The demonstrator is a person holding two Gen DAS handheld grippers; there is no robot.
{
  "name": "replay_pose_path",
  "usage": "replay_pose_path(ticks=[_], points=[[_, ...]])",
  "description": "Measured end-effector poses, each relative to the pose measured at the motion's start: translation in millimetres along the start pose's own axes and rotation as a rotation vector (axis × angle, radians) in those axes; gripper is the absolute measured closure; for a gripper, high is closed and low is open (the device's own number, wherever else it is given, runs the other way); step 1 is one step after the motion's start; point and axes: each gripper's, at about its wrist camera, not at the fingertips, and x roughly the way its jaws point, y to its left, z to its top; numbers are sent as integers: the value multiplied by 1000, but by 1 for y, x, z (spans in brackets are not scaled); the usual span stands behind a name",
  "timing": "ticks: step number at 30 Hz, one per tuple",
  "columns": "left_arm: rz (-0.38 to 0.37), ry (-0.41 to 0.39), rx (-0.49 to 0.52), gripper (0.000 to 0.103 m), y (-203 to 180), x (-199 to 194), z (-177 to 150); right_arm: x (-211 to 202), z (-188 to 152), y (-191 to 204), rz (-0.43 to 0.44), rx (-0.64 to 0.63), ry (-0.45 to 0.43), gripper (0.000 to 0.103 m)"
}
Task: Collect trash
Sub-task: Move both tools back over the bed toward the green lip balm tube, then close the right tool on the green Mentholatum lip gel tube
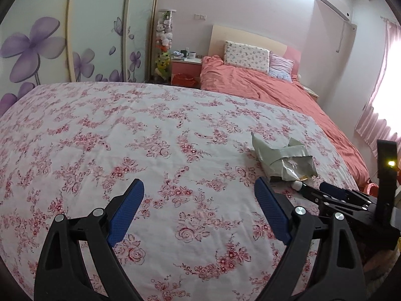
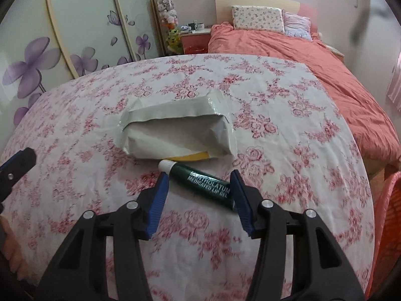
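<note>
Approach step: right gripper [image 2: 198, 188] hovers low over the floral bedsheet [image 2: 288, 100], fingers [image 2: 158, 195] apart and straddling the dark green lip gel tube [image 2: 205, 185]; the far blue pad sits at the tube's base end, but no clamp shows, so nothing is held. Landmark is the crumpled grey mailer bag [image 2: 175, 130]: the tube lies just in front of its open mouth, white cap nearly touching the bag's edge, body running diagonally toward the camera. Left gripper [image 1: 199, 208] is off to the left of the bag, fingers [image 1: 127, 208] wide apart and empty over bare sheet. An orange basket [image 2: 386, 225], well right of the bag past the bed edge, looks like the likely drop spot. Next move likely calls for the right gripper to drop slightly, square its fingers across the tube's width, close, then lift. Risk: the diagonal tube could roll or squirt out on the soft sheet.
</note>
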Motion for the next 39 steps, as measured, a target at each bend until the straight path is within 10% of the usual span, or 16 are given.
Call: replay_pose_path(ticks=[17,39], points=[[-17,22,-10,14,-5,4,-2,-4,-12,9,63,-60,42,68],[-49,58,23,14,-37,30,4,-30,-39,-26,-85,-30,6,83]])
